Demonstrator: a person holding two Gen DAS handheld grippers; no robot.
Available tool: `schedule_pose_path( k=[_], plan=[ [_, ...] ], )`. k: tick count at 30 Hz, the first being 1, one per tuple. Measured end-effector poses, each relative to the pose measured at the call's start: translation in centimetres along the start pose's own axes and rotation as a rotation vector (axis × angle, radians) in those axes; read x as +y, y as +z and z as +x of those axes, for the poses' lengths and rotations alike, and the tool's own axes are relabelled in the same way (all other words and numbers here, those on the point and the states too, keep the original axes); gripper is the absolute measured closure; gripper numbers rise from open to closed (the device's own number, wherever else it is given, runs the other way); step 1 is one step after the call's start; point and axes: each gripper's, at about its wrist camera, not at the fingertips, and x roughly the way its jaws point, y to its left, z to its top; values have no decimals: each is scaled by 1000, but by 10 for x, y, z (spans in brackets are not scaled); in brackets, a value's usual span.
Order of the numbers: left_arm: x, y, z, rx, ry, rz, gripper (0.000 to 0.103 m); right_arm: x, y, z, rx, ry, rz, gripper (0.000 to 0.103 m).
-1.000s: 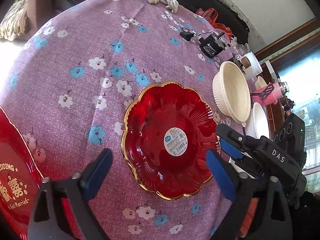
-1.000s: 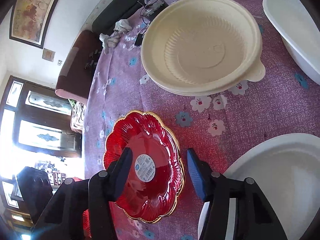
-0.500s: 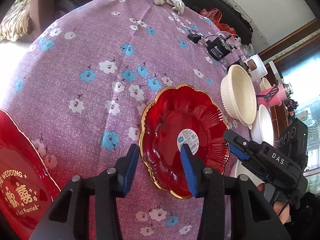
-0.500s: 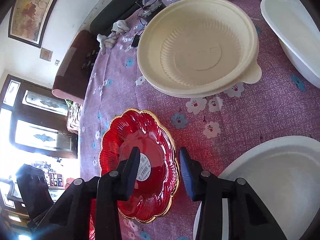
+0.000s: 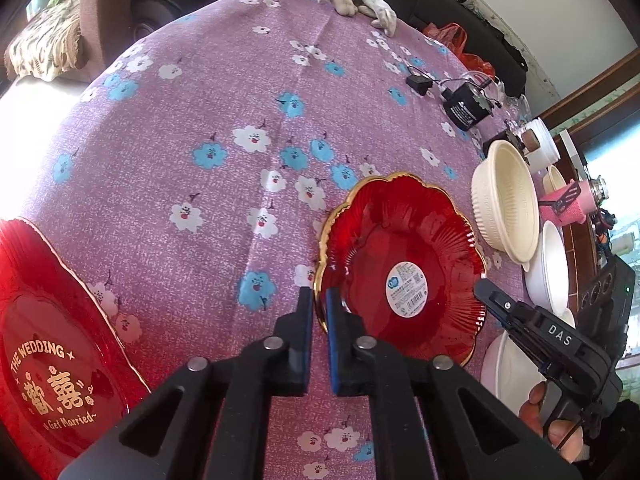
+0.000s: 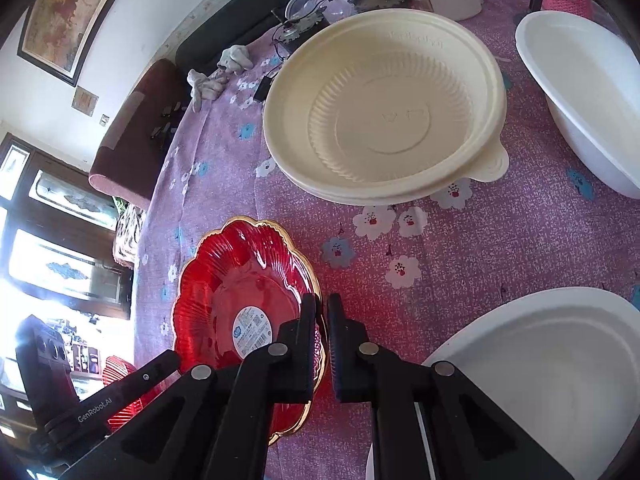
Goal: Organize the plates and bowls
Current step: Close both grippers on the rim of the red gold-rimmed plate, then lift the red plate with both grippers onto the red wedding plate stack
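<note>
The scalloped red plate (image 5: 400,268), lying near the cream bowl (image 5: 506,204) on the floral cloth (image 5: 224,120), is pinched at opposite rims by the just-closed left gripper (image 5: 319,312) and right gripper (image 6: 322,320); with such thin edge holds, it could be tipped or dropped if lifted unevenly.

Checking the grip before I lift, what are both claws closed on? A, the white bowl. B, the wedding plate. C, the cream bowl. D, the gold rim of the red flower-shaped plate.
D: the left claw and the right claw each pinch the gold edge of the red flower-shaped plate, on opposite sides.
</note>
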Motion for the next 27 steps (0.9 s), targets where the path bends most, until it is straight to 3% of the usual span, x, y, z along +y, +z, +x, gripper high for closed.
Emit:
schedule_pose_path(
  k=[6,9,27],
  plan=[
    [-3,0,8,35,0,-8,97,-3,0,1,5,9,10,96],
    [1,-3,21,84,-48,-47,94,-3,0,2,8,13,10,96],
    [2,-6,-4,18,-35,-16,94,9,-7,-7,-21,40,-17,97]
  ],
)
